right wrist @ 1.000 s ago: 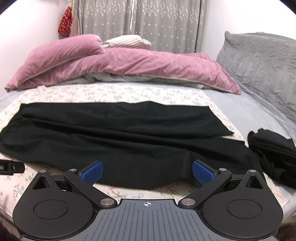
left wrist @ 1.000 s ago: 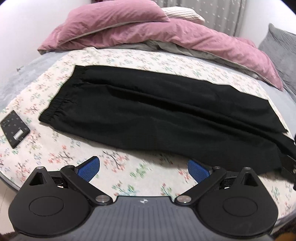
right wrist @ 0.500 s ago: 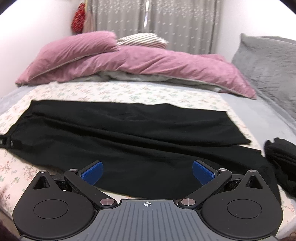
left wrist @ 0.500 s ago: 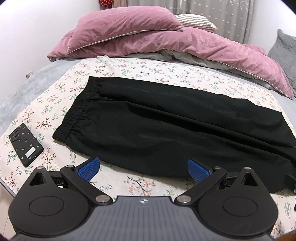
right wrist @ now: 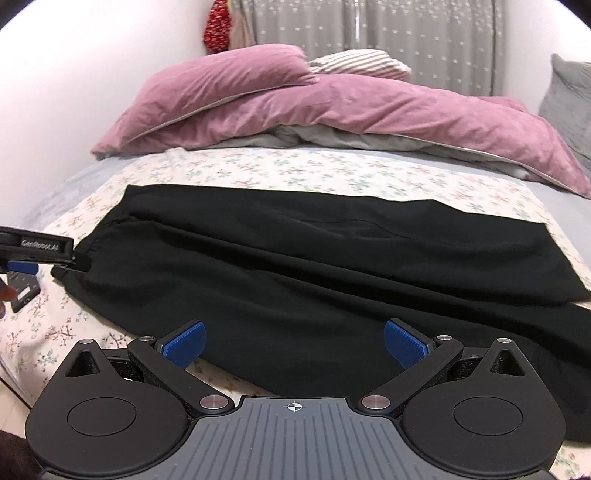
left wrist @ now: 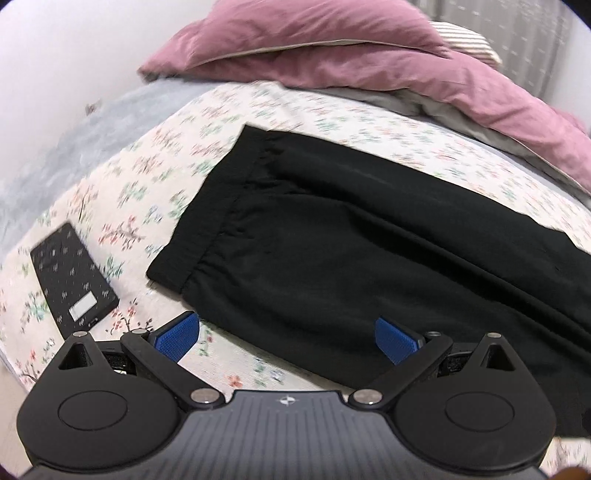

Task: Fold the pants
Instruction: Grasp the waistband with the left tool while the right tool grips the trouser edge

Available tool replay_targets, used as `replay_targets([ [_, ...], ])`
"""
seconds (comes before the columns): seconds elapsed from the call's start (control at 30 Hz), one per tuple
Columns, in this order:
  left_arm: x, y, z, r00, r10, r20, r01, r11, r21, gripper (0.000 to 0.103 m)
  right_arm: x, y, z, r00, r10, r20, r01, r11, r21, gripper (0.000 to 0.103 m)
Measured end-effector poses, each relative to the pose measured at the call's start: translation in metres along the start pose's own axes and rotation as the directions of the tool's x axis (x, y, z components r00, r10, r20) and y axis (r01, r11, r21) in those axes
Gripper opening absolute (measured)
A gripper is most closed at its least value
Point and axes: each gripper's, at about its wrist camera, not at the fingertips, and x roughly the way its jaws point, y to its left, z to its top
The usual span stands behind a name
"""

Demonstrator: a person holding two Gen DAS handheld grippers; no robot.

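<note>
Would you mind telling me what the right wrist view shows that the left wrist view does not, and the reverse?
Only the right wrist view shows the leg end of the black pants, the red hanging item, the grey curtain and the left gripper from outside, near the waistband. Only the left wrist view shows the whole phone and the waistband close up. Both share the pants, the floral sheet, the pink duvet, and open jaws holding nothing.

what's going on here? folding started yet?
Not yet. Black pants lie flat across the floral sheet, waistband on the left. A person holds the left gripper near the waistband end and the right gripper over the near edge; both open, gripping nothing. A phone lies beside the waistband.
</note>
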Motion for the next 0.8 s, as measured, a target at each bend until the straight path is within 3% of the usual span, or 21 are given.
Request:
replay_targets([
  [0.2, 0.033, 0.049, 0.01, 0.998, -0.056, -0.036, 0.049, 0.985, -0.167, 0.103, 0.031, 0.03, -0.005, 0.999, 0.035, -0.006, -0.036, 0.99, -0.134, 0.102],
  [0.3, 0.054, 0.081, 0.008, 0.993, -0.094, -0.068, 0.07, 0.953, -0.296, 0.09, 0.043, 0.048, -0.011, 0.997, 0.07, -0.018, -0.073, 0.978, -0.196, 0.101],
  [0.37, 0.063, 0.097, 0.006, 0.989, -0.132, -0.061, 0.102, 0.929, -0.357, 0.088, 0.05, 0.06, -0.016, 0.995, 0.092, -0.024, -0.095, 0.965, -0.243, 0.101],
  [0.6, 0.068, 0.112, 0.007, 0.993, -0.115, 0.03, 0.117, 0.909, -0.401, 0.06, 0.074, 0.093, -0.03, 0.996, 0.088, -0.03, -0.092, 0.896, -0.435, 0.093],
  [0.63, 0.069, 0.115, 0.008, 0.994, -0.106, 0.035, 0.111, 0.905, -0.411, 0.051, 0.077, 0.096, -0.032, 0.997, 0.076, -0.023, -0.078, 0.883, -0.463, 0.092],
  [0.73, 0.068, 0.12, 0.008, 0.995, -0.088, 0.041, 0.097, 0.894, -0.437, 0.037, 0.084, 0.11, -0.039, 0.999, 0.033, 0.018, -0.018, 0.834, -0.552, 0.081],
  [0.8, 0.067, 0.122, 0.008, 0.996, -0.084, 0.042, 0.094, 0.888, -0.451, 0.032, 0.088, 0.117, -0.043, 0.999, 0.029, 0.035, -0.002, 0.796, -0.606, 0.057],
])
